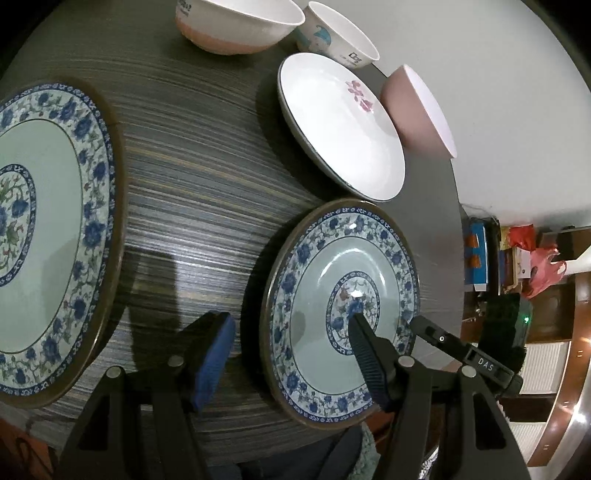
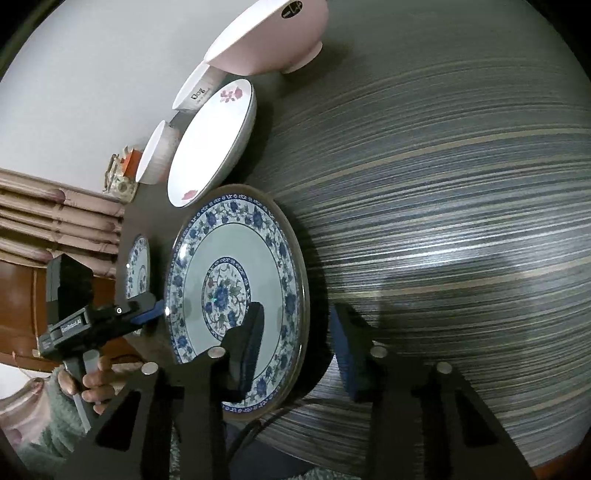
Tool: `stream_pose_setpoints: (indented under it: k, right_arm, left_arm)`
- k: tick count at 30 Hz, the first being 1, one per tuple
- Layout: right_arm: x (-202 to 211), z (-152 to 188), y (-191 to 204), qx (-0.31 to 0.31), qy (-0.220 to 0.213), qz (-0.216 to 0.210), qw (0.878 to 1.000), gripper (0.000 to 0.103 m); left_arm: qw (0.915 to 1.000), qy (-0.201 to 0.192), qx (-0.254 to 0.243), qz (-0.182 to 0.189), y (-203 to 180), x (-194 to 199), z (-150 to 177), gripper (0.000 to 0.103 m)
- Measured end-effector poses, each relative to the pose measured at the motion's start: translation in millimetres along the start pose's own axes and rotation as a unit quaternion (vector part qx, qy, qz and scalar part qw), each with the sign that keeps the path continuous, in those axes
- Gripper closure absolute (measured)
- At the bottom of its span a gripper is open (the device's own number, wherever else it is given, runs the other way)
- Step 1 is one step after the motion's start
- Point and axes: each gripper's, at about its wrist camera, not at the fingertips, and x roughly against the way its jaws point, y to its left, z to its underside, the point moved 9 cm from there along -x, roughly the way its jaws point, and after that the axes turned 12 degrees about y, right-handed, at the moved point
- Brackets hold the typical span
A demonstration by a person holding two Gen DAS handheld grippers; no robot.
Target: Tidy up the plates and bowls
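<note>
Left wrist: cup (image 1: 338, 37) perhaps reads "Dog".

The left gripper (image 1: 291, 332) is straddling the near rim of the small blue-floral plate (image 1: 317, 266), jaws apart. A larger matching plate (image 1: 48, 206) is lying to its left, a white flowered dish (image 1: 332, 125) and a pink bowl (image 1: 410, 110) beyond, all on the striped table (image 1: 192, 177).

The large blue-and-white floral ceramic plate (image 1: 55, 236) is running off the left wrist view's left edge. The pink-based white ceramic bowl (image 1: 236, 26) is being cut by the top edge. The right gripper's near finger (image 2: 247, 339) is covering part of that plate's rim.
</note>
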Motion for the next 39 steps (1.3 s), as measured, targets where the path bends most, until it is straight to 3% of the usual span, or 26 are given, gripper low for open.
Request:
stream_pose_setpoints:
  k: [3, 7, 9, 13, 18, 24, 39]
  right_arm:
    - [-1, 0, 0, 0.002, 0.001, 0.000, 1.000, 0.073]
    - [-2, 0, -1, 0.003, 0.002, -0.003, 1.000, 0.076]
    - [-3, -1, -1, 0.000, 0.002, -0.008, 1.000, 0.077]
    - [-6, -1, 2, 0.003, 0.008, -0.014, 1.000, 0.080]
    - [-7, -2, -1, 0.004, 0.007, 0.002, 1.000, 0.090]
    - [-6, 1, 3, 0.013, -0.003, 0.018, 1.000, 0.090]
    - [3, 5, 28, 0.035, -0.018, 0.026, 0.999, 0.090]
  left_arm:
    - [1.0000, 0.005, 0.003, 0.002, 0, -3, 0, 0.052]
    - [0.9999, 0.010, 0.001, -0.003, 1, -8, 0, 0.059]
    - [0.9999, 0.016, 0.004, 0.000, 2, -11, -1, 0.071]
    - [0.9998, 0.017, 0.004, -0.004, 3, -13, -2, 0.074]
    - [0.9996, 0.014, -0.006, -0.023, 6, -12, -2, 0.086]
    - [0.9991, 0.007, -0.016, -0.038, 9, -10, -1, 0.086]
    - [0.9992, -0.019, -0.022, -0.028, 14, 23, 10, 0.086]
